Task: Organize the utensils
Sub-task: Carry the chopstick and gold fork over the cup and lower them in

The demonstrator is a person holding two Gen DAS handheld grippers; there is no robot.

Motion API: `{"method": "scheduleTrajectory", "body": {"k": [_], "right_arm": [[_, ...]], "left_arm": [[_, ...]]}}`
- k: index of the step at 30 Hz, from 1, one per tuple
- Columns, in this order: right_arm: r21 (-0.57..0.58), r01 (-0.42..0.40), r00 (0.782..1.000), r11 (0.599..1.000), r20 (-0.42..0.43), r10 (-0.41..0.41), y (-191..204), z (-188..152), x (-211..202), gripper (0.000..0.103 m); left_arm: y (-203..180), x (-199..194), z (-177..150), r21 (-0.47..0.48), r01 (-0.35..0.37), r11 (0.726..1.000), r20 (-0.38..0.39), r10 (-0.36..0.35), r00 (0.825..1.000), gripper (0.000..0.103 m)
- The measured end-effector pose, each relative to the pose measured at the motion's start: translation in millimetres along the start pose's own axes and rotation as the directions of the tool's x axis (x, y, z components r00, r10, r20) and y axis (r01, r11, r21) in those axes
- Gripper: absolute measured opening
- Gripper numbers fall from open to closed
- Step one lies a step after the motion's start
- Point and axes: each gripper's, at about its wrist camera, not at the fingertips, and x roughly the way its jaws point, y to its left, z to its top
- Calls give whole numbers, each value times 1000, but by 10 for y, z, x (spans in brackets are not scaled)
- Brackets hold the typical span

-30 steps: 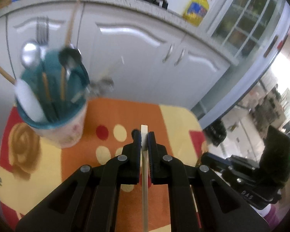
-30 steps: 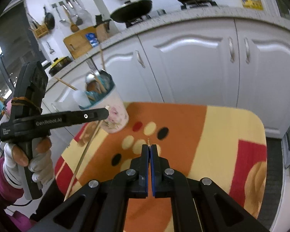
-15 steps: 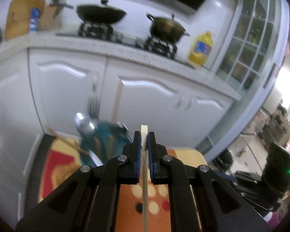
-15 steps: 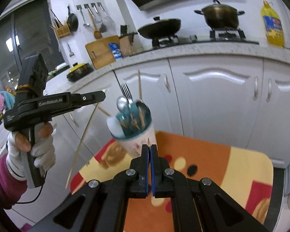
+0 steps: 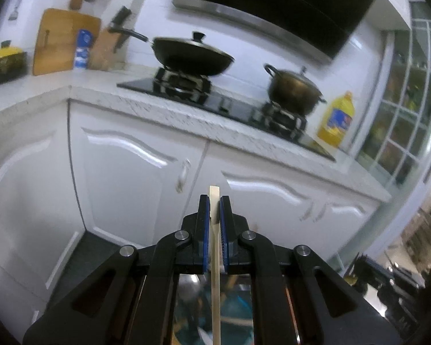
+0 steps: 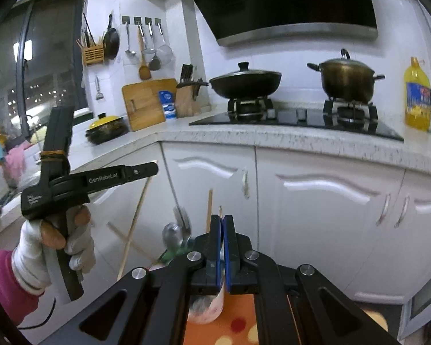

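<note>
My left gripper (image 5: 214, 202) is shut on a pale wooden chopstick (image 5: 215, 287) that hangs down between its arms. The right wrist view shows that gripper (image 6: 153, 170) from the side in a gloved hand (image 6: 51, 247), the chopstick (image 6: 135, 224) slanting down from it. My right gripper (image 6: 221, 218) is shut, with the tip of a thin stick (image 6: 220, 208) poking out above its jaws. The white cup (image 6: 207, 307) with a teal inside stands below and just beyond the right gripper, mostly hidden. It holds a spoon (image 6: 172, 235), a fork (image 6: 182, 215) and a wooden stick (image 6: 209, 210).
The cup stands on an orange patterned mat (image 6: 235, 327). White cabinet doors (image 6: 316, 201) lie straight ahead under a speckled counter (image 6: 301, 138). On the hob sit a black wok (image 6: 244, 83) and a bronze pot (image 6: 347, 80). A yellow oil bottle (image 6: 416, 95) is at right.
Both grippers have risen and tipped upward, each keeping its stick. The cup has slid from mid-view to the bottom edge. The counter, hob and hood have come into view.
</note>
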Motion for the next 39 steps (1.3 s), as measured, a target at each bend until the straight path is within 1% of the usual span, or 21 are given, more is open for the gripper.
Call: {"method": "scheduleTrajectory", "body": {"k": [4, 9, 10, 13, 15, 18, 21, 26, 29, 33, 37, 39], "right_arm": [[-25, 36, 999, 999, -5, -36, 26, 46, 287, 2], [-78, 59, 998, 995, -25, -62, 76, -4, 542, 2], [-92, 61, 998, 994, -28, -64, 96, -21, 579, 2], [-129, 68, 997, 989, -36, -73, 135, -56, 656, 2], [-138, 63, 997, 988, -41, -69, 151, -81, 677, 2], [-155, 61, 997, 986, -45, -68, 177, -120, 697, 2], [-150, 50, 997, 988, -57, -59, 173, -141, 728, 2], [-152, 43, 997, 987, -63, -53, 178, -151, 731, 2], [-158, 43, 996, 987, -64, -54, 191, -160, 746, 2], [-167, 46, 995, 985, -74, -59, 218, -205, 790, 2], [-180, 58, 995, 982, -72, -72, 263, -216, 809, 2], [-193, 66, 994, 979, -70, -81, 289, -227, 816, 2]], "left_arm": [[134, 144, 37, -35, -43, 998, 53, 45, 998, 5], [165, 273, 5, -14, -82, 997, 86, 82, 993, 5], [151, 273, -5, -6, -88, 996, 96, 88, 991, 5], [53, 199, -72, 51, -120, 991, 160, 111, 981, 5], [25, 168, -117, 67, -131, 989, 183, 116, 976, 5], [-8, 139, -210, 77, -149, 986, 206, 130, 970, 5], [-18, 118, -279, 73, -156, 985, 235, 135, 962, 5], [0, 120, -404, 71, -195, 978, 261, 170, 950, 5], [36, 122, -476, 52, -192, 980, 253, 173, 952, 5], [81, 163, -516, 36, -208, 977, 251, 192, 949, 5], [104, 158, -512, 19, -218, 976, 283, 204, 937, 5], [114, 178, -521, 16, -216, 976, 280, 203, 938, 5]]}}
